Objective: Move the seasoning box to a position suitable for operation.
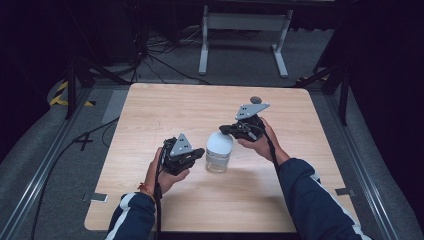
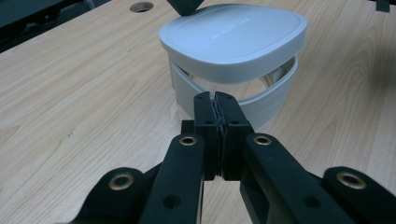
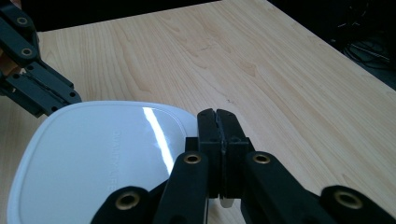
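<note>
My left gripper [image 2: 217, 100] has its two black jaws pressed flat together with nothing between them. In the left gripper view its tip sits just in front of the container's side wall, at the height of the clear band under the lid; I cannot tell whether it touches. In the high view I hold the left gripper [image 1: 199, 151] in my left hand [image 1: 165, 175], low and just left of the container.

My right gripper [image 3: 217, 122] is likewise pressed together, pinching nothing. In the right gripper view its tip lies over the right-hand edge of the white lid [image 3: 93, 154]; contact cannot be confirmed. In the high view the right gripper [image 1: 225, 129] is in my right hand [image 1: 261, 142], above and to the right of the container, with its grey plate [image 1: 251, 110] uppermost.

The container [image 1: 219, 152] stands upright between the two grippers, near the middle of the wooden table [image 1: 150, 115]. It has a rounded-square white lid [image 2: 233, 39] seated on a clear body [image 2: 275, 77] with a white band [image 2: 266, 100] around it.

A small round hole [image 2: 141, 6] is cut in the tabletop beyond the container.
</note>
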